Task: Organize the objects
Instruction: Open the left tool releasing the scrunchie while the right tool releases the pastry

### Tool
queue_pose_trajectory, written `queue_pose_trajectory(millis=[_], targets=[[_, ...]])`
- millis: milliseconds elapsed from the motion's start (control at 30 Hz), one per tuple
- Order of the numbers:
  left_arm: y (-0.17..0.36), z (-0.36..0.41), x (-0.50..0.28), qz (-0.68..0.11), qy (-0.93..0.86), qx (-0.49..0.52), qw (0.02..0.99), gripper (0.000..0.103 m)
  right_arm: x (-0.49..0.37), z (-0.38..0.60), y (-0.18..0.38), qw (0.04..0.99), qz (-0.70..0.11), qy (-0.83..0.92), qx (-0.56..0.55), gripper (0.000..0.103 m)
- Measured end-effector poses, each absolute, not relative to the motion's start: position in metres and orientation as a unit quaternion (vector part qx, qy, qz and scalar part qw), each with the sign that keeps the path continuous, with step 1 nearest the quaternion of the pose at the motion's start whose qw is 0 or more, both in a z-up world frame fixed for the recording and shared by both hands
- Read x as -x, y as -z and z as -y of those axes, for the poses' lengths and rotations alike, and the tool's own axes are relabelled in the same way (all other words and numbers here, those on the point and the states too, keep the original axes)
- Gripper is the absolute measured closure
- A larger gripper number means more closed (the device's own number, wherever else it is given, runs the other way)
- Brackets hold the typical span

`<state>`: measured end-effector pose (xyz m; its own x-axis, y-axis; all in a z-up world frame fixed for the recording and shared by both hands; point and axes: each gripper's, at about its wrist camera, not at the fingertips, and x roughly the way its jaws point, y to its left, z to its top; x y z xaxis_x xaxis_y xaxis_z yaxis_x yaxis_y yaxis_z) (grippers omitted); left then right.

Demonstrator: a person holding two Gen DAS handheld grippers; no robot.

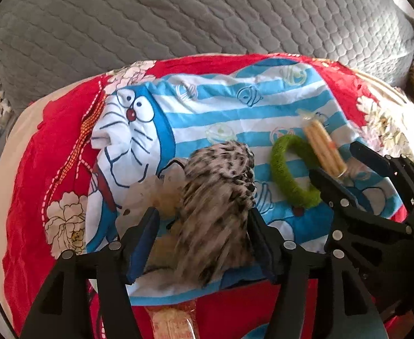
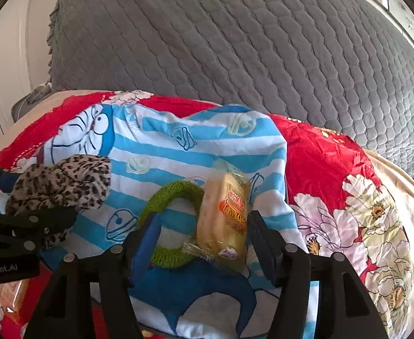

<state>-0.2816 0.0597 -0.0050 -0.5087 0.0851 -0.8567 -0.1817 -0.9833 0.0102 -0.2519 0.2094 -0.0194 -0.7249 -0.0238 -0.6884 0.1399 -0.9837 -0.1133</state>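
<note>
Leopard-print cloth (image 1: 218, 197) sits low centre in the left wrist view, between the fingers of the left gripper (image 1: 204, 226); jaws apart, pads not pressing on it that I can see, though the cloth is motion-blurred there. A pale crinkly bit (image 1: 144, 195) pokes out on its left side – can't tell what it is.

Snack pack (image 2: 225, 220) in clear wrapper lies low centre in the right wrist view, between the fingers of the right gripper (image 2: 202, 240); jaws apart, a gap shows on each side of the pack. Green fuzzy ring (image 2: 170, 220) lies just left of it, touching, its right side tucked under the pack.

Count: 1 leopard cloth, 1 ring, 1 snack pack on the cloth, 2 grippers. All rest on a blue-white striped cartoon cloth (image 1: 207, 107), spread over a red floral cover (image 1: 57, 130), w/ a grey quilted cover (image 1: 178, 14) across the top of both frames.

Bottom edge of left view: another wrapped item (image 1: 170, 322), half cut off, unclear. Pack's print unreadable.
</note>
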Motion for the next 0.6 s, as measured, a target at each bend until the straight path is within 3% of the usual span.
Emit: queue_pose_trajectory(millis=[433, 600], targets=[[-0.013, -0.04, 0.269, -0.002, -0.875, 0.48, 0.068, 0.035, 0.231, -0.205, 0.005, 0.039, -0.104, 0.924, -0.366, 0.036], [-0.02, -0.035, 0.254, 0.004, -0.879, 0.472, 0.066, 0.029, 0.223, -0.205, -0.002, 0.04, -0.105, 0.918, -0.38, 0.036]])
